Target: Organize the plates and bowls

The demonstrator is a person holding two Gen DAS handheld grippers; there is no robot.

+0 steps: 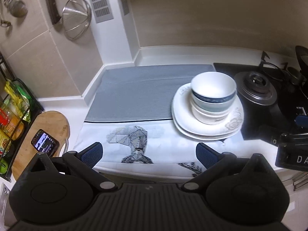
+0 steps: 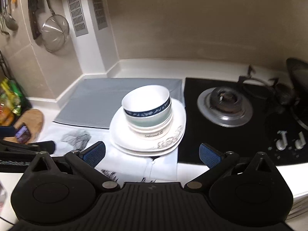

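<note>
A stack of white square plates (image 1: 182, 115) (image 2: 123, 134) lies on the cloth by the stove. Nested bowls stand on it, the top one a white bowl with a blue band (image 1: 213, 92) (image 2: 148, 105), a plainer bowl (image 1: 209, 116) (image 2: 154, 132) at the bottom. My left gripper (image 1: 149, 154) is open and empty, near the counter's front edge, to the left of and short of the stack. My right gripper (image 2: 152, 154) is open and empty, just in front of the stack. The left gripper's dark body (image 2: 25, 148) shows at the left of the right wrist view.
A grey mat (image 1: 138, 92) (image 2: 107, 100) and a white patterned cloth (image 1: 134, 142) (image 2: 77, 134) cover the counter. A black gas stove (image 1: 258, 90) (image 2: 225, 105) lies to the right. A wooden board (image 1: 38, 134) with a phone (image 1: 45, 142), a rack of packets and a hanging strainer (image 1: 77, 17) are on the left.
</note>
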